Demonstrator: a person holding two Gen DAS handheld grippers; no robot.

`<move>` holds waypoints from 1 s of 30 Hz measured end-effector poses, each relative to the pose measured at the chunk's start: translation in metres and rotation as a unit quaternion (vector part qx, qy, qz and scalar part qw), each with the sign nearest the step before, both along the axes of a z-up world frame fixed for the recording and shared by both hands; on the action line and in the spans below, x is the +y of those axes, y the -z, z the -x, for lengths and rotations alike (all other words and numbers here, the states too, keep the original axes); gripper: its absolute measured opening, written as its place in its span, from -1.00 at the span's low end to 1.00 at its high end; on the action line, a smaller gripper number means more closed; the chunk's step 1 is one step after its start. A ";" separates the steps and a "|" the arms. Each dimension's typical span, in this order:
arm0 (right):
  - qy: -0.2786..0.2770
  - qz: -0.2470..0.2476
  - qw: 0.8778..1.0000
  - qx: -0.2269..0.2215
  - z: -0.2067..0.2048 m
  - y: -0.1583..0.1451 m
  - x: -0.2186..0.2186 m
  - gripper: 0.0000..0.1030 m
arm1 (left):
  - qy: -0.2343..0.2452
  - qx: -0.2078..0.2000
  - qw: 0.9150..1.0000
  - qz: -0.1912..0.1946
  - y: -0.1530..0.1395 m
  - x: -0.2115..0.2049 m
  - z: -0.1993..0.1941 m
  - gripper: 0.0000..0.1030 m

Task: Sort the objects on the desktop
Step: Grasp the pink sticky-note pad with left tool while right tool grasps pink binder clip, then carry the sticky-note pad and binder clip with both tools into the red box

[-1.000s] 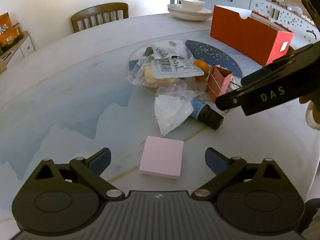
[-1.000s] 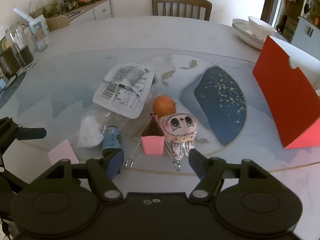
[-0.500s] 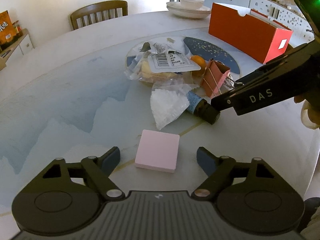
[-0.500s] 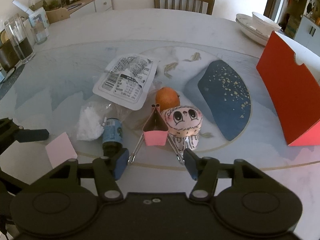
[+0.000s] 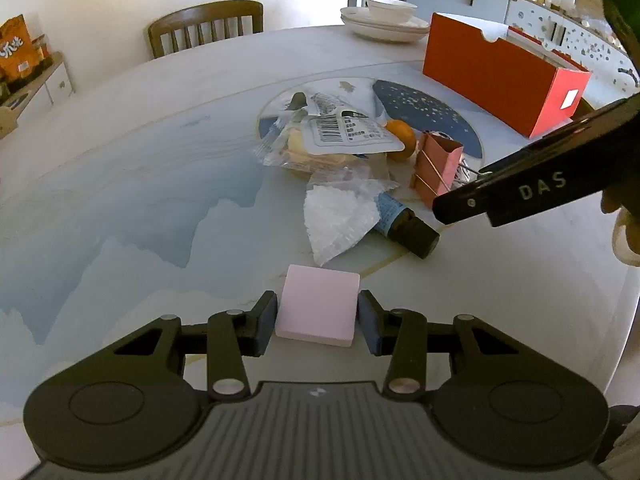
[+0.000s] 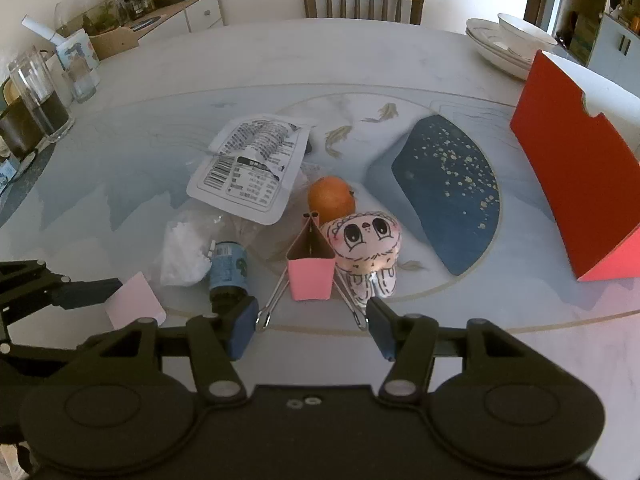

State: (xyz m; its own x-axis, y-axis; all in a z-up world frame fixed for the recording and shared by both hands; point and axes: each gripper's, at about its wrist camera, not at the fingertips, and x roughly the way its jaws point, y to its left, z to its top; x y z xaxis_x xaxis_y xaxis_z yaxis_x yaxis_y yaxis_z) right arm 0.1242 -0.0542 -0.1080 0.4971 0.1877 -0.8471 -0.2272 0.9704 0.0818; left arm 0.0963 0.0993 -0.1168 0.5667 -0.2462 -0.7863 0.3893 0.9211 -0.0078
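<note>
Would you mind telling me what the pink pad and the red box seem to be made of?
Pink pad: likely stacked paper, matte, a flat square block with soft, even edges. Red box: apparently cardboard, smooth, slightly glossy red outside, with thin folded walls, pale cut edges and a notched rim.

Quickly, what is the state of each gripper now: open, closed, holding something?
Left gripper: closing around the pink pad; actual grip cannot be told.
Right gripper: open, holding nothing, facing the pink binder clip.

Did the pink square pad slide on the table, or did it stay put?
It stayed put. In the right wrist view the pink pad keeps its place beside the blue bottle; only the left hand-held gripper closed in around it.
</note>
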 end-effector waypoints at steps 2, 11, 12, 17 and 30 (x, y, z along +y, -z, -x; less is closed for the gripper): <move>-0.003 -0.002 1.000 -0.003 0.002 -0.003 -0.001 0.13 | -0.001 0.001 1.000 0.002 0.000 0.000 0.000 -0.18; -0.017 -0.015 1.000 -0.011 0.009 -0.019 -0.009 0.13 | -0.017 0.018 0.999 0.029 -0.003 0.005 -0.004 -0.19; -0.019 -0.016 1.000 -0.012 0.009 -0.021 -0.010 0.13 | -0.018 0.018 0.999 0.029 -0.003 0.006 -0.004 -0.19; -0.022 -0.013 1.000 -0.015 0.011 -0.027 -0.017 0.13 | -0.016 0.022 0.999 0.032 -0.006 0.004 -0.004 -0.19; -0.020 -0.006 0.999 -0.029 0.024 -0.043 -0.048 0.13 | 0.020 0.020 0.998 0.054 -0.032 -0.019 -0.003 -0.19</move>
State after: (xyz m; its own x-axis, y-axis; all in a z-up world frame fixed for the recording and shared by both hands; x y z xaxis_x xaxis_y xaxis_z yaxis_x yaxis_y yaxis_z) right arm 0.1001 -0.1024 -0.0648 0.5366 0.2193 -0.8148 -0.2712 0.9592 0.0796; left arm 0.0990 0.0803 -0.0846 0.5237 -0.3519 -0.7759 0.4226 0.8981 -0.1221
